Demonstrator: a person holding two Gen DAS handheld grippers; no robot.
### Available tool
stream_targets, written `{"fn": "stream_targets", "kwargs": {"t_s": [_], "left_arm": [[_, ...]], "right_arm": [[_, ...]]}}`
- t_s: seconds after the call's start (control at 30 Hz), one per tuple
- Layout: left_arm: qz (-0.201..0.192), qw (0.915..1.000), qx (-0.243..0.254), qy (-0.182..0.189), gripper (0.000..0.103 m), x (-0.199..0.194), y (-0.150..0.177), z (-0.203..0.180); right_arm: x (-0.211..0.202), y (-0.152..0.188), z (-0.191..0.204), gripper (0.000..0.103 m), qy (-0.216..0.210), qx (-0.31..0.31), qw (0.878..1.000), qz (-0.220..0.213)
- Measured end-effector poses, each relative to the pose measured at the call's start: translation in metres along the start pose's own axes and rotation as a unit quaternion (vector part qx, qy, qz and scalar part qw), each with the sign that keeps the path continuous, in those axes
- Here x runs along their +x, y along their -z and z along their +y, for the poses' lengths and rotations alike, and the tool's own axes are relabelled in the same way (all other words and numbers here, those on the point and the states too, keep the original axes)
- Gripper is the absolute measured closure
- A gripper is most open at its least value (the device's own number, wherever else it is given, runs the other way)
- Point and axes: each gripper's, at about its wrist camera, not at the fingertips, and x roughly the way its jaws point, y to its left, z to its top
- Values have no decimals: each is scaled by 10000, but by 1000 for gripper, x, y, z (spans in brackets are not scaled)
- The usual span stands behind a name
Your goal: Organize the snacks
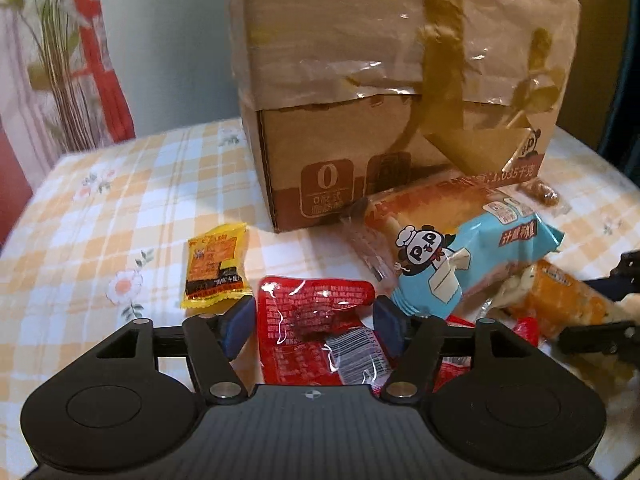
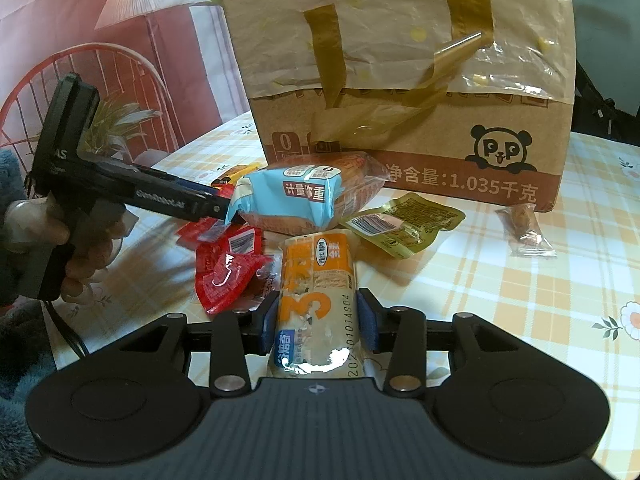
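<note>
Checked yellow cloth with daisy prints covered the bench (image 1: pixel 100 208), and a taped cardboard box (image 1: pixel 400 120) with a panda logo stood at its far side, walling off the back of the workspace. Snacks lay heaped in front of the box: a blue panda-printed bread pack (image 1: pixel 472 264) on top, an olive-green pouch (image 2: pixel 404 224) beside it, and a yellow sachet (image 1: pixel 216 266) apart to the left.

The right gripper (image 2: pixel 318 320) had its fingers clamped on an orange-and-white snack pack (image 2: pixel 316 304). The left gripper (image 1: pixel 314 326) had its fingers apart, with a red pouch (image 1: pixel 316 320) lying loose between them and no pad pressing on it.

Judging by the crowding, the left fingers could snag the blue pack's edge if they closed or lifted carelessly, dragging the heap. The slick film on the orange pack might also let it slip from a light squeeze.

Open room lay to the left, where bare cloth ran to the bench edge, and to the right past a small clear-wrapped sweet (image 2: pixel 528 232); straight ahead, the box blocked travel.
</note>
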Motion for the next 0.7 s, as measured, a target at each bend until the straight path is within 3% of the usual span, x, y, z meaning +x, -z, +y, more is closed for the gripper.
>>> {"fn": "stream_targets", "kwargs": {"t_s": [0.2, 0.53, 0.7], "left_arm": [[-22, 9997, -233, -80, 32, -1, 3, 2], [-167, 9993, -52, -343, 55, -15, 10, -19], [-189, 9990, -124, -383, 58, -23, 18, -22]], "right_arm": [[0, 0, 0, 59, -8, 11, 10000, -3], [0, 0, 0, 59, -10, 13, 10000, 0], [0, 0, 0, 59, -12, 14, 10000, 0]]}}
